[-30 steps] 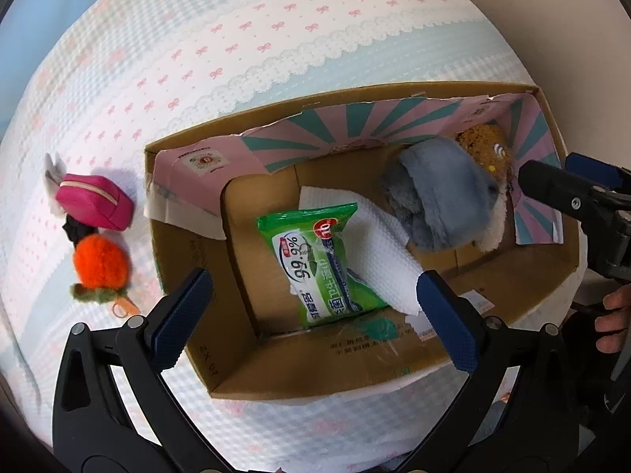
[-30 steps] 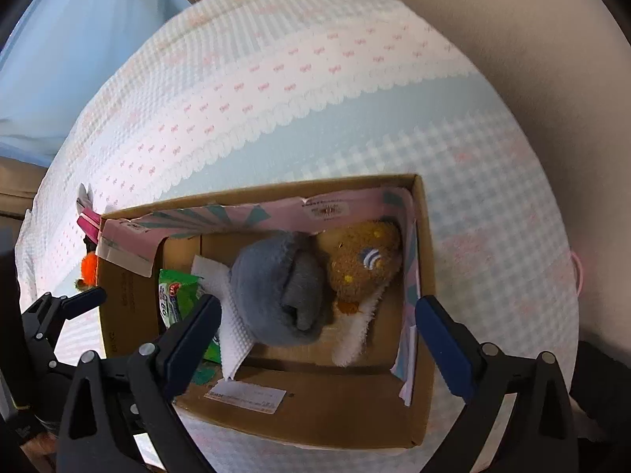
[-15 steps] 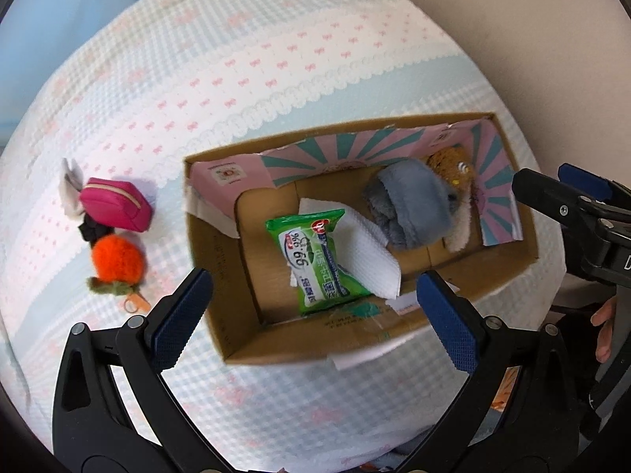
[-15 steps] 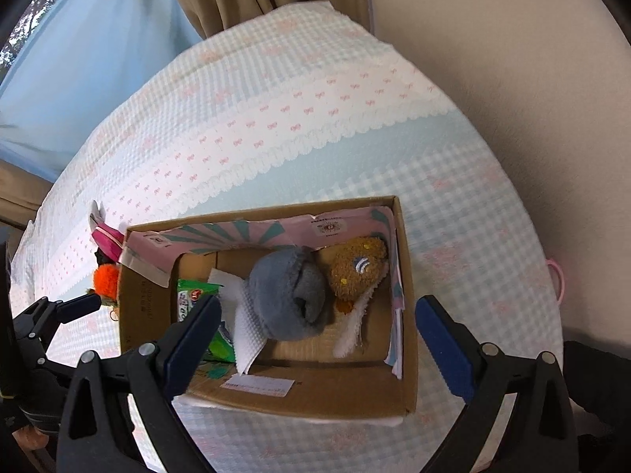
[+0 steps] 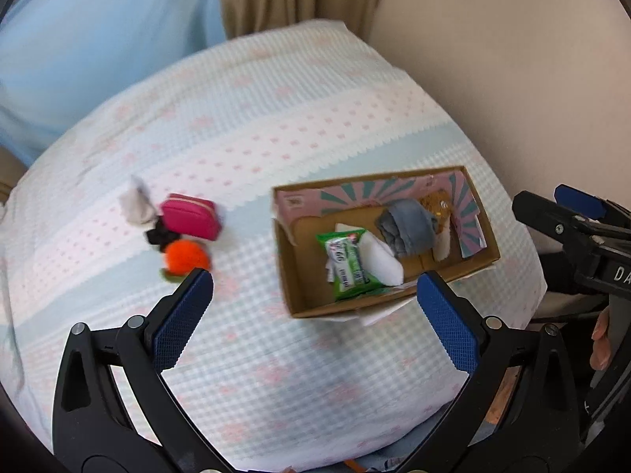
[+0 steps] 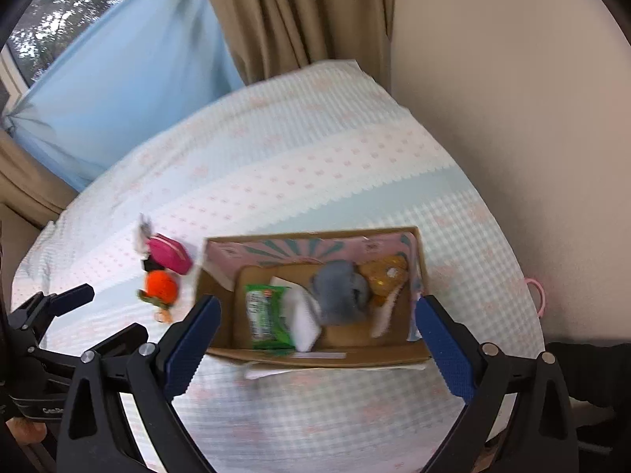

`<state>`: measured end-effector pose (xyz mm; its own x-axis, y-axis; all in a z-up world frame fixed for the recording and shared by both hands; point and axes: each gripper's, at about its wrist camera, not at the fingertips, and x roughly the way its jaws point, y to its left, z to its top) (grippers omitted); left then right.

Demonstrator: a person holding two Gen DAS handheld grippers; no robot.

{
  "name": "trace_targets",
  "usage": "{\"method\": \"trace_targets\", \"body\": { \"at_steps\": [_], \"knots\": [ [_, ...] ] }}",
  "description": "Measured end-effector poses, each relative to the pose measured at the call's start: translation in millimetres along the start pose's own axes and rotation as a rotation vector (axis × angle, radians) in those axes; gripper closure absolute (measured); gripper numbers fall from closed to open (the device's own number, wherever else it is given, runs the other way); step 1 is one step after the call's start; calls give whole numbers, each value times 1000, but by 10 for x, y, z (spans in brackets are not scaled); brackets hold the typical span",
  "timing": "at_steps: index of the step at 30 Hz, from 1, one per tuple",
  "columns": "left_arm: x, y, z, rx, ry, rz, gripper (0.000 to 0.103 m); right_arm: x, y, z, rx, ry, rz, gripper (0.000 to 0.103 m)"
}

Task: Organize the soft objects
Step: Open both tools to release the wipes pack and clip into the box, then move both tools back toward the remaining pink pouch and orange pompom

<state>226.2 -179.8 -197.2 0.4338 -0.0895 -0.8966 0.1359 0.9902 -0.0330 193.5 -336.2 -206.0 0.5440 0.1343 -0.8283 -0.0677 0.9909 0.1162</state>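
Both grippers have pulled up and back since a moment ago, so the box [image 5: 384, 307] now looks smaller and the curtain [image 6: 292, 15] and window have come into sight; nothing in the box has shifted.

The left gripper [image 5: 311, 307] hangs above the bedspread [image 5: 276, 126] with its jaws spread wide and nothing between them; the right gripper [image 6: 315, 333] hangs the same way, jaws wide and empty.

In the left wrist view the box lies beyond the right finger, its near wall just past that fingertip; in the right wrist view it sits between the 2 fingers and a little beyond them. Inside it, from the left finger's side across to the right: a green wipes pack [image 6: 266, 317], a white cloth [image 6: 301, 317] touching it, a grey plush [image 6: 341, 293] and a brown plush [image 6: 384, 276] against the far corner.

Outside the box, beyond the left finger in the left wrist view, lies a small cluster: a pink pouch [image 5: 189, 216], an orange pom-pom [image 5: 185, 256] just beyond that fingertip, a black scrap [image 5: 157, 236] between them and a pale cloth [image 5: 136, 205] on the far side; all 4 touch or nearly touch, well apart from the box.

A person's fingers [image 5: 599, 339] show at the right edge, on the other gripper's handle.
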Motion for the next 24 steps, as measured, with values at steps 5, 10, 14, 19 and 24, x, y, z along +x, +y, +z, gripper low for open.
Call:
{"method": "trace_targets", "body": {
  "at_steps": [5,10,14,19,24],
  "knots": [
    [-448,343,-178,-29,-78,43,0,-327,416,-36,-20,-56,32,5],
    [-804,784,-385,-61,-122,55,0,-515,855,-157,-56,-84,43,5],
    [-1021,1213,-545,-114,-153,69,0,-607,1203,-285,-72,-102,55,5],
    [-1228,1692,-730,-153,-188,79,0,-656,1685,-418,-108,-114,68,5],
    [-1306,2215,-863,-199,-196,59,0,-685,2125,-492,-137,-150,130,5]
  ]
}}
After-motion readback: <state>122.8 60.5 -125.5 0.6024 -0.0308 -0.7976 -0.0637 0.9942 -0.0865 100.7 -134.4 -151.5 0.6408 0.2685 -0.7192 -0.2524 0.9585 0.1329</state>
